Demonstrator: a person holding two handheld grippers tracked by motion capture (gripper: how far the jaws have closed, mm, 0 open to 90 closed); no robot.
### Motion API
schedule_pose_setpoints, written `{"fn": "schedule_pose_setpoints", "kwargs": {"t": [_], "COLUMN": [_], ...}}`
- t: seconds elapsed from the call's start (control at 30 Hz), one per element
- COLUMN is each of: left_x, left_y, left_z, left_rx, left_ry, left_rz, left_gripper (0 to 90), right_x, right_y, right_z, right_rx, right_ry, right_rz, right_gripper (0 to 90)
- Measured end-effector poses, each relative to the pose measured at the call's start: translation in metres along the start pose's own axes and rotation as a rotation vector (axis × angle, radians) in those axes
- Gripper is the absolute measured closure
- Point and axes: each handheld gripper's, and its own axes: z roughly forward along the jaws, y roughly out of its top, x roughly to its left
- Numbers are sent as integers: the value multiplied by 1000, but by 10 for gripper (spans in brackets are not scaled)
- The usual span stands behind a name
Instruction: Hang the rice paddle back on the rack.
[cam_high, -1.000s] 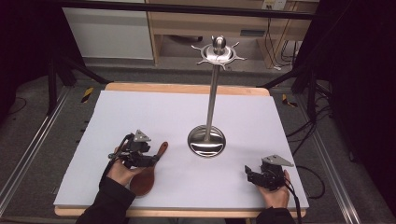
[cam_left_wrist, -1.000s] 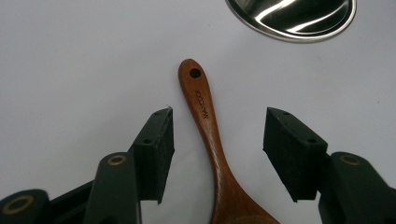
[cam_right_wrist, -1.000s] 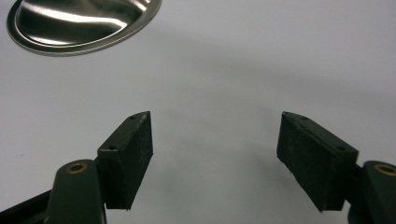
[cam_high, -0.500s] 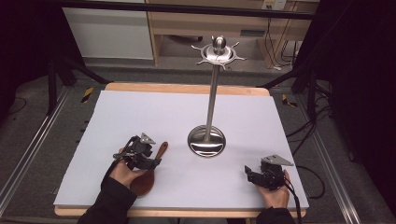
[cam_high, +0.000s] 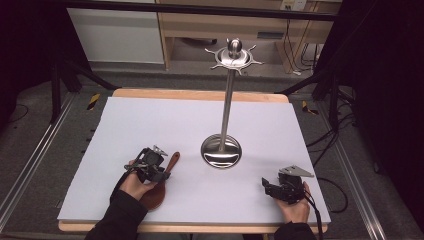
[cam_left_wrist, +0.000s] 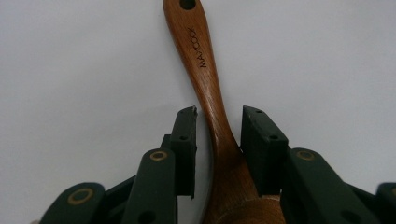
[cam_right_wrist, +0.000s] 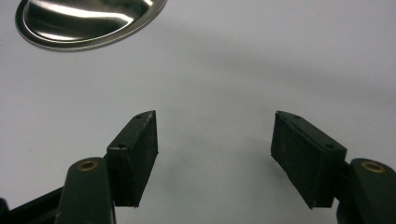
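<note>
Left gripper (cam_left_wrist: 217, 133) has just been closing around the neck of the wooden spoon (cam_left_wrist: 210, 107) lying flat at the table's (cam_high: 200, 120) near-left, right pad touching, left pad a sliver off, so no firm clamp yet. Stiff, light, smooth-finished wood, I'd judge, prone to pivoting, so the narrow neck above the bowl looks the sensible hold; "MAXCOOK" is burned along the handle. Beyond stands the steel rack (cam_high: 221, 150), while the right gripper (cam_right_wrist: 215, 149), also just narrowing, stays spread and empty.
</note>
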Motion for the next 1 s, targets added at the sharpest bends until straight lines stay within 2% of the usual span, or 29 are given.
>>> {"fn": "schedule_pose_setpoints", "kwargs": {"t": [0.33,0.47,0.5,0.57,0.73,1.0], "left_x": [-1,-3,-3,-5,-6,-9], "left_y": [3,4,4,5,5,7], "left_z": [3,2,2,1,0,1], "left_rx": [27,44,44,64,89,133], "left_ry": [-2,-21,-21,-12,-6,4], "left_rz": [-26,6,6,42,91,110], "left_gripper": [703,753,755,755,742,706], "right_x": [-1,-1,-1,-1,-1,-2], "right_y": [0,0,0,0,0,0], "right_z": [1,0,0,0,0,1], "right_rx": [2,6,6,8,11,15], "right_ry": [11,17,17,18,29,31], "right_rz": [-5,4,4,5,6,5], "right_gripper": [329,335,335,337,342,348]}}
